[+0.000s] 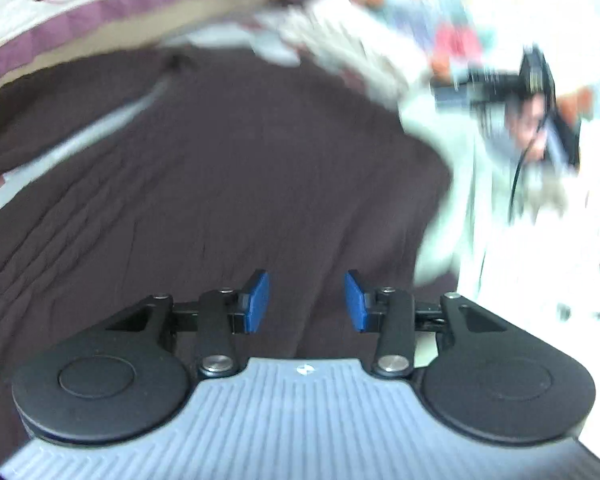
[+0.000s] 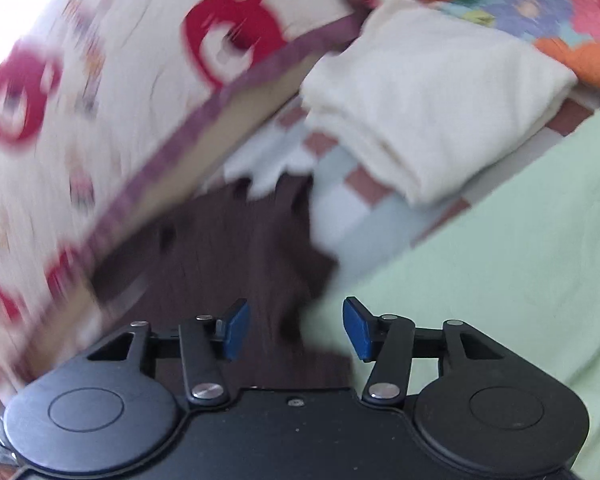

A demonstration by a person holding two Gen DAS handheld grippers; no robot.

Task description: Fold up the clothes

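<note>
While both grippers hang clear of the cloth, the step reads as between folds.

Bed [image 2: 520, 280]: green sheet, patterned pillow [image 2: 99, 100] at its head.

Dark garment [image 1: 219, 180]: spread flat on the bed, under both grippers; seemingly part-folded, edges blurred.

White garment [image 2: 428, 92]: folded, near the pillow, apart from the dark one.

Left gripper [image 1: 306, 300]: jaws partly apart, nothing between.

Right gripper [image 2: 295, 330]: jaws wider, nothing between.

Next move, by judgement: pinch a free edge of the dark garment and carry it across.

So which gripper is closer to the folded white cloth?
Right. The right gripper looks up at the folded white cloth just ahead; the left gripper hovers over the brown garment.
</note>
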